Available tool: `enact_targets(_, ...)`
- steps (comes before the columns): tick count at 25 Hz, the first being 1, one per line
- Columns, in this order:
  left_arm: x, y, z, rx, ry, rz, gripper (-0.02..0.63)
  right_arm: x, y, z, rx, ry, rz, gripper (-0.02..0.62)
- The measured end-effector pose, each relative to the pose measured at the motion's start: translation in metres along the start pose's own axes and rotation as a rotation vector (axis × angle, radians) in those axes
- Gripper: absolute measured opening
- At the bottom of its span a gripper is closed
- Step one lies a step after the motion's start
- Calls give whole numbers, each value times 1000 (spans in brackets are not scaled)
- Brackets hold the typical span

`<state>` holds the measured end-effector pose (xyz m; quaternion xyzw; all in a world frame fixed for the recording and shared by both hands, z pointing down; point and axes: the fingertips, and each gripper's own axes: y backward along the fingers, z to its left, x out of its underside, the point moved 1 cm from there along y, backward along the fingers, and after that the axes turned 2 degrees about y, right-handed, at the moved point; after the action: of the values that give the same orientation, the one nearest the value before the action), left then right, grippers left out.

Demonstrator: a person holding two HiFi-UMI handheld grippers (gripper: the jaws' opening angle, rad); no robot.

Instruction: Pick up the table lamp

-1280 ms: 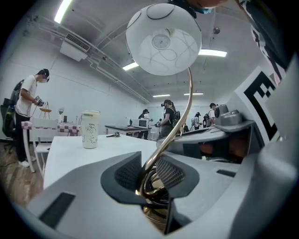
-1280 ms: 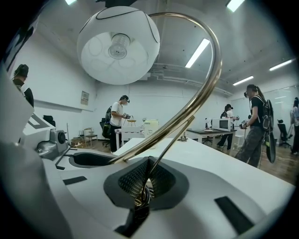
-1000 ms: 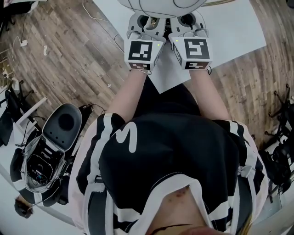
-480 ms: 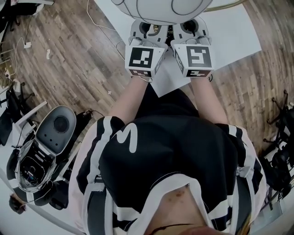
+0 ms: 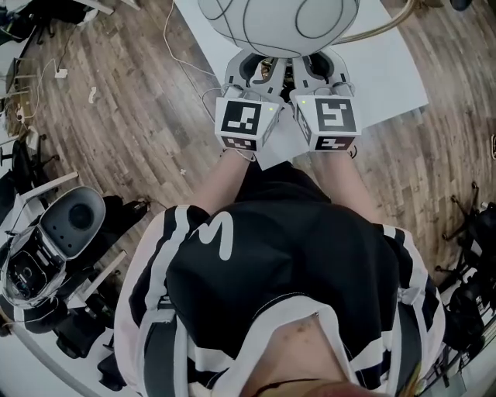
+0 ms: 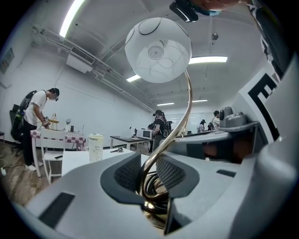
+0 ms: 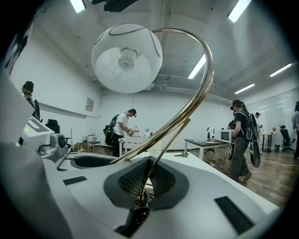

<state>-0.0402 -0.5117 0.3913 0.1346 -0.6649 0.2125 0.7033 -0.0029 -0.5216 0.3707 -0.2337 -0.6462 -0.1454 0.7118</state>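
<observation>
The table lamp has a white globe shade [image 5: 279,19] [image 6: 158,50] [image 7: 126,58] on a curved brass stem [image 6: 180,121] [image 7: 196,98]. It hangs above the white table [image 5: 387,70], held from the near side by both grippers. My left gripper [image 5: 256,74] [image 6: 148,175] is shut on the low, coiled part of the brass stem. Beside it, my right gripper [image 5: 318,70] [image 7: 145,179] is shut on a thin brass rod of the same lamp. The lamp's foot is hidden behind the jaws.
A wooden floor surrounds the table. A grey case with gear [image 5: 54,233] lies at the left, a white cable [image 5: 178,46] trails near the table, and black stands [image 5: 473,233] are at the right. People [image 6: 39,121] [image 7: 240,135] work at tables farther off.
Both grippers have risen together with the lamp. In the head view the globe and marker cubes look larger and closer, while the table and floor have dropped away.
</observation>
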Motion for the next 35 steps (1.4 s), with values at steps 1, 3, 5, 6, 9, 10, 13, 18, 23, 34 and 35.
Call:
enact_targets(1, -2, 5, -2, -5, 3, -2, 97, -2, 4, 3, -4, 2, 1, 16)
enact_targets(3, -4, 15, -6, -14, 3, -1, 95, -5, 12, 10, -15, 5, 1, 15)
enact_targets(5, -9, 25, -8, -28, -10, -8, 95, -9, 19, 16, -32, 9, -10, 15)
enact_targets(6, -11, 29, -10, -35, -17, -14, 95, -10, 23, 19, -41, 11, -17, 15)
enact_targets(9, -13, 42, -18, -50, -21, -26, 95, -13, 35, 25, -58, 14, -26, 15)
enact_targets(10, -14, 46, -20, -55, -21, -29, 95, -14, 39, 27, -62, 16, -27, 15)
enact_targets(13, -15, 55, -27, -67, -18, -32, 95, -16, 49, 31, -72, 20, -28, 15)
enact_targets(18, -14, 63, -35, -85, -22, -36, 95, -16, 60, 34, -89, 19, -38, 15)
enact_targets(23, -12, 71, -37, -106, -19, -39, 95, -18, 65, 39, -108, 34, -49, 15)
enact_targets(34, -23, 99, -46, -124, -31, -94, 96, -25, 88, 59, -118, 60, -72, 15)
enact_targets(35, -22, 106, -47, -126, -30, -93, 96, -25, 92, 64, -120, 58, -71, 15)
